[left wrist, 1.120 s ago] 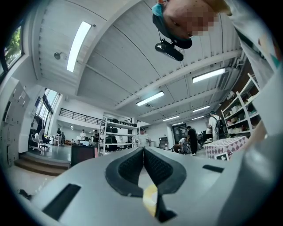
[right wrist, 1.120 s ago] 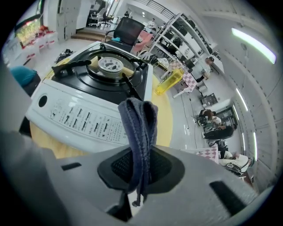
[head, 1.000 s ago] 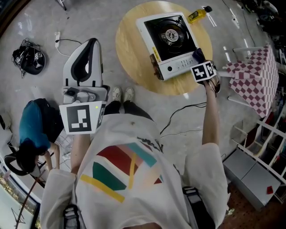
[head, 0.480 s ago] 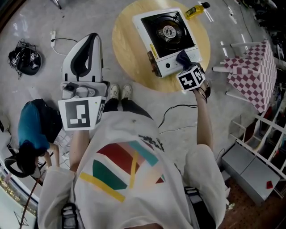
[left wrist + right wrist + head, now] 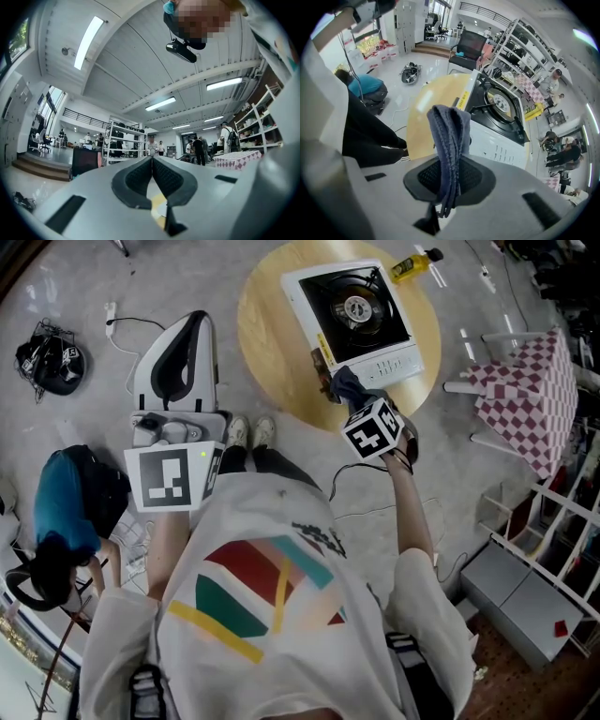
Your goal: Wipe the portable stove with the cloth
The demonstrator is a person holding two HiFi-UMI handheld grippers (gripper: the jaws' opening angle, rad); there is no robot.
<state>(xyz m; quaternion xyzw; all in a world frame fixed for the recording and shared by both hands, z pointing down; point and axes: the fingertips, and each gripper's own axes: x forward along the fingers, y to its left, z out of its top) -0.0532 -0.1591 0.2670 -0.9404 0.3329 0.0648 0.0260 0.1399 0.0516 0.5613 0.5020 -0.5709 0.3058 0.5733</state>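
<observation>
Your right gripper (image 5: pixel 449 177) pinches the blue cloth (image 5: pixel 450 133) at the front corner of the portable stove (image 5: pixel 499 147); dragging hard could tug it free. Your left gripper (image 5: pixel 152 174) is closed on nothing.

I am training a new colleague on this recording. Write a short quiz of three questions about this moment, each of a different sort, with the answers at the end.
1. True or false: the left tool is shut and has nothing between its jaws.
2. What does the right tool grip?
A. a sponge
B. a cloth
C. a brush
3. Fill the gap: the portable stove stands on a round wooden ____.

Key
1. True. Its jaws meet, and it points up toward the ceiling.
2. B. The dark blue cloth stands folded between its jaws, near the stove's corner.
3. table
</observation>
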